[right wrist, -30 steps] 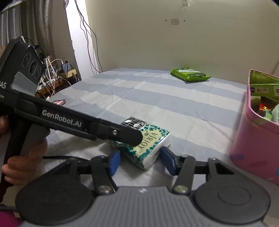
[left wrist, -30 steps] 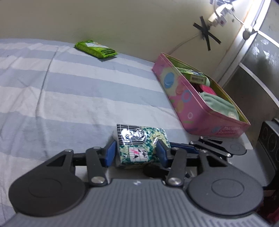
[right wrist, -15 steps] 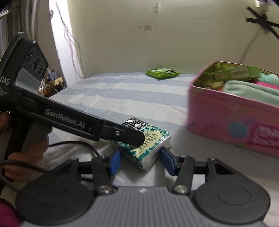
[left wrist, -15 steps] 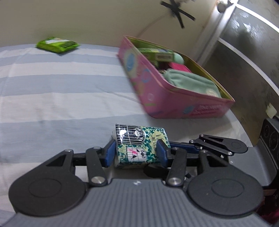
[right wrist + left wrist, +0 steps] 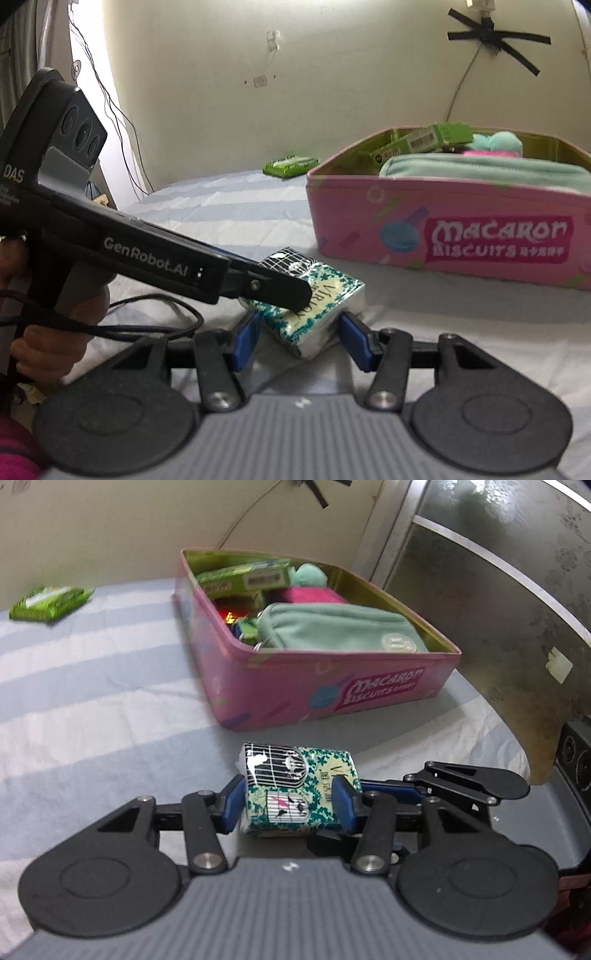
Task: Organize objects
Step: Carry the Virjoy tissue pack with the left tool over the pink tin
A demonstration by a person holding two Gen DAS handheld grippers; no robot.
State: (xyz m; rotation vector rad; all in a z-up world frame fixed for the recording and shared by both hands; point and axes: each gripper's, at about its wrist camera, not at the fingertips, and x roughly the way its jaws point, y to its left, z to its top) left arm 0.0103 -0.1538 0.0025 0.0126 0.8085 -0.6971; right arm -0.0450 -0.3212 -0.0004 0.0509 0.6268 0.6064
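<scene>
A patterned tissue pack (image 5: 295, 790) is clamped between the blue pads (image 5: 232, 806) of the left gripper (image 5: 287, 805), which is closed on the pack's two sides. In the right wrist view the same pack (image 5: 314, 310) is seen between the jaws of the right gripper (image 5: 301, 341); its left pad appears to touch the pack, while a gap is seen at the right pad, so a grip by this gripper cannot be confirmed. The pack is held above a striped bedsheet (image 5: 92, 686). Just beyond it, a pink biscuit tin (image 5: 332, 686) is seen, open and filled with a mint pouch (image 5: 332, 631) and green boxes (image 5: 243, 576). Farther back, near the wall, a green packet (image 5: 50, 602) is lying on the sheet.
</scene>
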